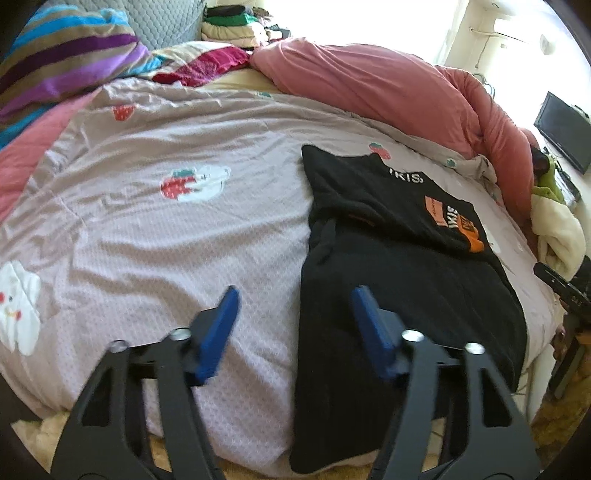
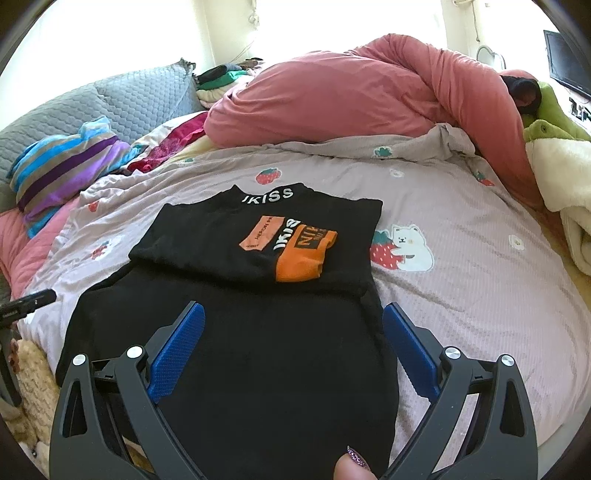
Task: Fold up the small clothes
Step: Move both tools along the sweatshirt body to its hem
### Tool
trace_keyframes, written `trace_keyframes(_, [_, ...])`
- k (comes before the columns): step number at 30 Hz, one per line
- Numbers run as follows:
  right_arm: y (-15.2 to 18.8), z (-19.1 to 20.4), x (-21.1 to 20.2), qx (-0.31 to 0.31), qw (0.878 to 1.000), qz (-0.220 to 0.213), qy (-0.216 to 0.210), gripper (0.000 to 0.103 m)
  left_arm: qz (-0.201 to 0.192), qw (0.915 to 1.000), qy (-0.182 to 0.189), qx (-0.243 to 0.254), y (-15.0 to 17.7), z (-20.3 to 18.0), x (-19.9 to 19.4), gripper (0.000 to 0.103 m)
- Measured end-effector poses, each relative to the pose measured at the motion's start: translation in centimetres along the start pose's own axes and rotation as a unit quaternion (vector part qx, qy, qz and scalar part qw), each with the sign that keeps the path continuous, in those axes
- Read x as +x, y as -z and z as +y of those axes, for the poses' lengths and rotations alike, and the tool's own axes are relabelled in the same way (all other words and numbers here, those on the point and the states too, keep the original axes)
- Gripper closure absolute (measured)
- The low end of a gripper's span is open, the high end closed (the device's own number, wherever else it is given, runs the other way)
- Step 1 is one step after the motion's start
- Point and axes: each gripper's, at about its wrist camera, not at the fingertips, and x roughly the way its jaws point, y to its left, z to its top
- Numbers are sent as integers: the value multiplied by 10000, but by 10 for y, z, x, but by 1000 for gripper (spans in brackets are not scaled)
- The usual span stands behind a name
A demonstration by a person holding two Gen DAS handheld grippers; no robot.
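Note:
A black top [image 1: 406,266] with white lettering at the collar and orange patches lies flat on the bed cover [image 1: 147,229], its sleeves folded in. My left gripper [image 1: 295,295] is open and straddles the top's left edge, one blue pad over the cover and the other over black cloth. In the right wrist view the black top [image 2: 240,350] fills the near middle. My right gripper [image 2: 293,310] is open above its lower half, near the right edge, with nothing pinched. A thumb with a painted nail [image 2: 351,465] shows at the bottom.
A bunched pink duvet [image 2: 351,92] runs along the far side. A striped pillow [image 2: 62,173] and a grey quilted one [image 2: 129,96] lie at far left. Folded clothes [image 1: 236,22] are stacked at the back. A cream blanket [image 2: 569,184] and green plush [image 2: 550,110] sit at right.

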Motion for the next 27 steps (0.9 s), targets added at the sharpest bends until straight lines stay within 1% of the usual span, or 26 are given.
trace_keyframes(3, [3, 1, -1, -32, 10000, 32, 10, 7, 105, 9998, 179, -55, 6, 1, 2, 66])
trace_keyframes(4, [4, 1, -2, -42, 10000, 40, 6, 7, 130, 9997, 213, -52, 8, 0, 2, 69])
trace_keyframes(10, [12, -2, -8, -104, 9998, 142, 24, 7, 372, 9982, 474, -21, 20, -7, 9, 69])
trace_keyframes(14, [22, -6, -9, -147, 9995, 284, 49, 7, 542, 9975, 454, 91, 26, -13, 16, 69])
trace_keyframes(18, [32, -8, -13, -188, 9990, 390, 76, 7, 731, 9966, 387, 36, 31, -10, 25, 69])
trace_keyframes(23, [43, -15, -18, -161, 9985, 527, 79, 7, 845, 9946, 584, -116, 37, -4, 27, 69])
trace_keyframes(27, [55, -24, -23, -69, 9974, 718, 41, 7, 935, 9935, 648, -84, 44, -6, 27, 69])
